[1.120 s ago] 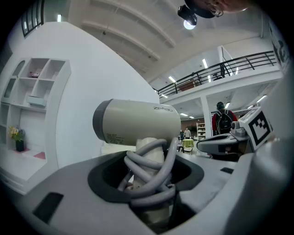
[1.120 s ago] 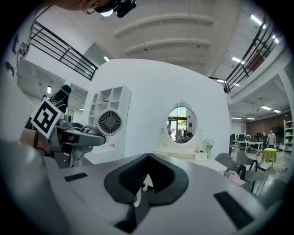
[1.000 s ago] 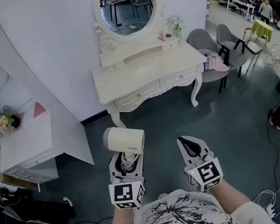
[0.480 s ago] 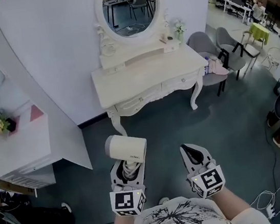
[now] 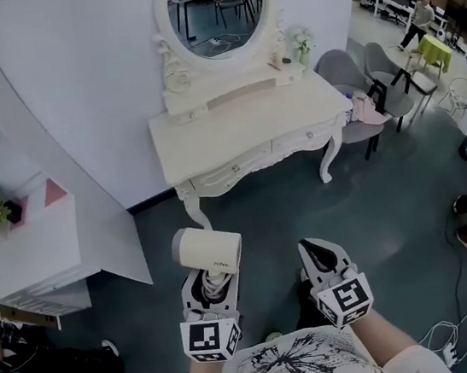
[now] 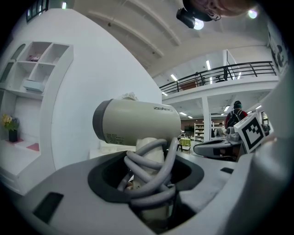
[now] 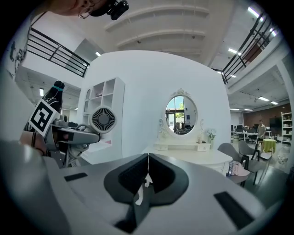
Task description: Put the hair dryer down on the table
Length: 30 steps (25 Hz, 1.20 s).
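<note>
A cream hair dryer [image 5: 209,251] stands upright in my left gripper [image 5: 210,284], whose jaws are shut on its handle with the grey cord coiled round it. In the left gripper view the hair dryer [image 6: 138,121] fills the middle, barrel lying across. My right gripper [image 5: 321,257] is shut with nothing in it, beside the left one, and its jaws meet in the right gripper view [image 7: 148,158]. The white dressing table [image 5: 243,128] with an oval mirror [image 5: 211,8] stands ahead across the dark floor. From the right gripper view the dryer's rear grille [image 7: 103,120] shows at left.
A white shelf unit [image 5: 26,245] with flowers stands at left. Grey chairs [image 5: 352,78] stand right of the dressing table. Small items [image 5: 296,47] sit on the table's raised back shelf. Cables lie on the floor at lower right [image 5: 449,336].
The view has shifted slightly as I step toward the dressing table. Both grippers keep their pose, the left still holding the hair dryer.
</note>
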Available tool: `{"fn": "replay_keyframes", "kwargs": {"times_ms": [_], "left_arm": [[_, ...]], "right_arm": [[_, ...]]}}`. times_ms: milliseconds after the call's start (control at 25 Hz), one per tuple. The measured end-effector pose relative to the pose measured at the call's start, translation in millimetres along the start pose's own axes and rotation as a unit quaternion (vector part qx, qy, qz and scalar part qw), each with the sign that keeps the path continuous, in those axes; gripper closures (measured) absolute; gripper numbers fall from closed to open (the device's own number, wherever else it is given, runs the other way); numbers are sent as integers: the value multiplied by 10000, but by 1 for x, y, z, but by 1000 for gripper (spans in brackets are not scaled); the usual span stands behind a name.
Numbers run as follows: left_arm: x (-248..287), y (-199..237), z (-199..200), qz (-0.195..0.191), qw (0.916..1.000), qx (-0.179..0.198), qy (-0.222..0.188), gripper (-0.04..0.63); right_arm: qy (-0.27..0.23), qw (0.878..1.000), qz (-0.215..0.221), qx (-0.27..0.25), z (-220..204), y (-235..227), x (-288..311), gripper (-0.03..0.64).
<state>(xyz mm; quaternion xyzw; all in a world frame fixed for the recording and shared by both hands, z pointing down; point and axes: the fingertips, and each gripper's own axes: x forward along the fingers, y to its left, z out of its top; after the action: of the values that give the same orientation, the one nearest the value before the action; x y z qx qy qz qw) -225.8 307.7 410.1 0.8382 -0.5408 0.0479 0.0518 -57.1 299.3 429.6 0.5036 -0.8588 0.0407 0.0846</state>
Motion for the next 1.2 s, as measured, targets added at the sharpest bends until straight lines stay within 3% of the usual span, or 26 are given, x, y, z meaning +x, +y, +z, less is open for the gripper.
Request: {"fn": "replay_keyframes", "kwargs": {"times_ms": [360, 760, 960, 1200], "left_arm": [[108, -7, 13, 434, 9991, 29, 10, 348], [261, -44, 41, 834, 9960, -291, -148, 348], [301, -49, 38, 861, 9959, -263, 27, 348], [338, -25, 30, 961, 9947, -276, 225, 348]], "right_arm": [[-132, 9993, 286, -211, 13, -106, 71, 598], [33, 9960, 795, -406, 24, -239, 136, 598], [11, 9960, 850, -290, 27, -277, 159, 598], [125, 9949, 980, -210, 20, -294, 202, 598]]}}
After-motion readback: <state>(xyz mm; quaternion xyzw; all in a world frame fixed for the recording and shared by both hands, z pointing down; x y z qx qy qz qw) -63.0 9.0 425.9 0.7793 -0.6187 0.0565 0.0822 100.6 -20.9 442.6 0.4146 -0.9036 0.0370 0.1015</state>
